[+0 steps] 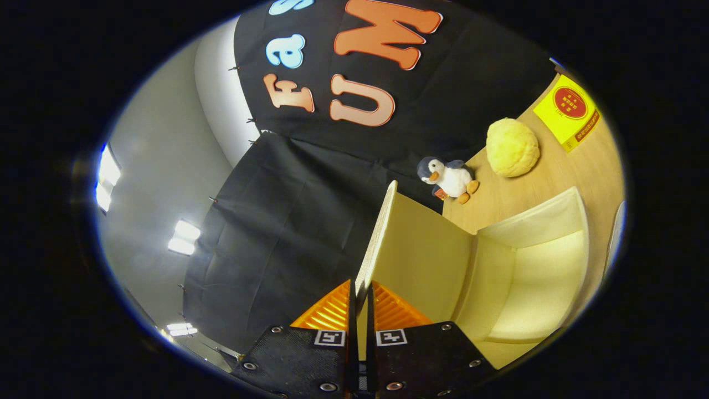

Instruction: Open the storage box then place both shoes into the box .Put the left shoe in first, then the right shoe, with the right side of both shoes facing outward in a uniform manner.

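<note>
1. The storage box (526, 277) lies on the wooden table (554, 183) with its inside open to the camera, and its lid (376, 244) is raised edge-on just ahead of the gripper (361, 310)
2. Both fingers are clenched on the lid's near edge (a thin panel, so the grip is shallow)
3. To open it well, I'd swing the lid steadily away from the box around its hinge, without twisting, until it stays open
4. Beyond the box sit a plush penguin (450, 178), a yellow bun-shaped plush (512, 147) and a yellow card (568, 111)
</note>
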Demonstrator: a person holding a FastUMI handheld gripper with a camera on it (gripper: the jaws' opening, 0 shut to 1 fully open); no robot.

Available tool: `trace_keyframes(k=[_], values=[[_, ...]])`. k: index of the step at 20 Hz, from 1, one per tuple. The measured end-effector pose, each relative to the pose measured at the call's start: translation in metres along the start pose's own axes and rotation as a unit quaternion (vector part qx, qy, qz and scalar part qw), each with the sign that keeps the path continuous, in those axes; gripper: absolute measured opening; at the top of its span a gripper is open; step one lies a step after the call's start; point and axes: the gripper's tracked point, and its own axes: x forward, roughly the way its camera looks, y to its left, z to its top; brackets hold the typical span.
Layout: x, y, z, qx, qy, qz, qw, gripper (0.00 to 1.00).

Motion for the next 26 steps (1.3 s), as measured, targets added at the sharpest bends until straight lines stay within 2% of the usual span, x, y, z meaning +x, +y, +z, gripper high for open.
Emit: trace_keyframes(k=[4,6,8,10,12,14,18,23,26], values=[[0.047,0.011,-0.019,0.000,0.027,-0.007,1.000,0.07],[0.066,0.012,-0.028,-0.024,0.042,-0.023,0.999,0.15],[0.081,0.011,-0.036,-0.050,0.054,-0.041,0.996,0.35],[0.089,0.003,-0.036,-0.069,0.056,-0.061,0.994,0.69],[0.091,-0.007,-0.033,-0.083,0.052,-0.082,0.992,0.93],[0.086,-0.021,-0.025,-0.096,0.040,-0.107,0.989,0.97],[0.060,-0.044,-0.003,-0.128,0.010,-0.153,0.980,0.97],[0.001,-0.088,0.035,-0.179,-0.034,-0.241,0.953,0.98],[-0.043,-0.117,0.049,-0.189,-0.051,-0.292,0.936,0.98]])
